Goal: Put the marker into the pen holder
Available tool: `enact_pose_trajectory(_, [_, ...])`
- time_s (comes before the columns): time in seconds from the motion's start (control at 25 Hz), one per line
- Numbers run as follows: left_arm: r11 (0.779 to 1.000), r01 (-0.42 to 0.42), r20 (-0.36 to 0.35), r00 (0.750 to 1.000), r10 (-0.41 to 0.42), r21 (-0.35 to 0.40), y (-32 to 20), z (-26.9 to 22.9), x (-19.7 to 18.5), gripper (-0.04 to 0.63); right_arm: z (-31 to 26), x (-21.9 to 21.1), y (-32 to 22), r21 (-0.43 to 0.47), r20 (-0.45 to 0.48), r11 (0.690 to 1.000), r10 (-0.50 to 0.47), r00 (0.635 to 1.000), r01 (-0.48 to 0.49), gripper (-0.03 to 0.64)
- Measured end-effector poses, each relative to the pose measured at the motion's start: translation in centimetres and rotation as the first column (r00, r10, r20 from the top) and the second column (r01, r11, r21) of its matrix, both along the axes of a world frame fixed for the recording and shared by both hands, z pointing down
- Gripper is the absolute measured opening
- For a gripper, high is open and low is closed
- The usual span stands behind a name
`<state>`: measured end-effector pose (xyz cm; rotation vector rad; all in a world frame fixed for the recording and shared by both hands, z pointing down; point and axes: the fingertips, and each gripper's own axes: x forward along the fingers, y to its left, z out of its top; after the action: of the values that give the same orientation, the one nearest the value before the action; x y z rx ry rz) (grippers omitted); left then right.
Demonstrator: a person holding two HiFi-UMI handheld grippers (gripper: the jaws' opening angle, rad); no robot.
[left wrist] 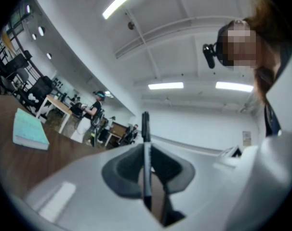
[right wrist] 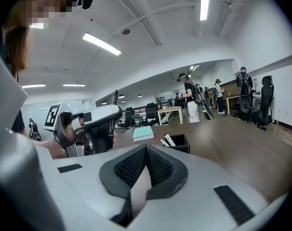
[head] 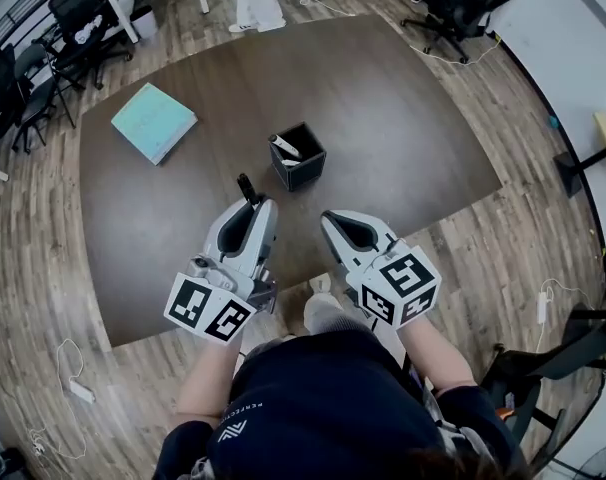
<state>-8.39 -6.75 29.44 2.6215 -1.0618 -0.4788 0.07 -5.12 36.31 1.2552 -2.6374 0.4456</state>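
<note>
On the dark table [head: 403, 148], the black pen holder [head: 299, 156] stands just ahead of both grippers. The left gripper [head: 255, 208] clamps the black marker [head: 247, 188] upright; the right gripper [head: 330, 220] is closed, empty. Likely risks: the two white pens [head: 284, 148] inside deflect the marker — or it pivots in the pinch.

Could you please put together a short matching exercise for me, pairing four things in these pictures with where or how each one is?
Things:
1. black marker
2. pen holder
3. teal book
4. right gripper

Places or states:
A. lies flat near the far left corner of the table
B. shut, with nothing between its fingers
C. clamped in the left gripper
D. stands mid-table with pens already in it

Pairs: 1-C, 2-D, 3-A, 4-B.
</note>
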Motion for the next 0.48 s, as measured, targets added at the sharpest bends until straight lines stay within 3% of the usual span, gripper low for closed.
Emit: enact_pose_trajectory(0.48, [0.998, 0.061, 0.022, 0.998, -0.061, -0.012, -9.5, 0.0, 3.6, 0.04, 0.8, 3.0, -8.2, -0.04, 0.037, 0.997, -0.058, 0.998, 0.06, -0.011])
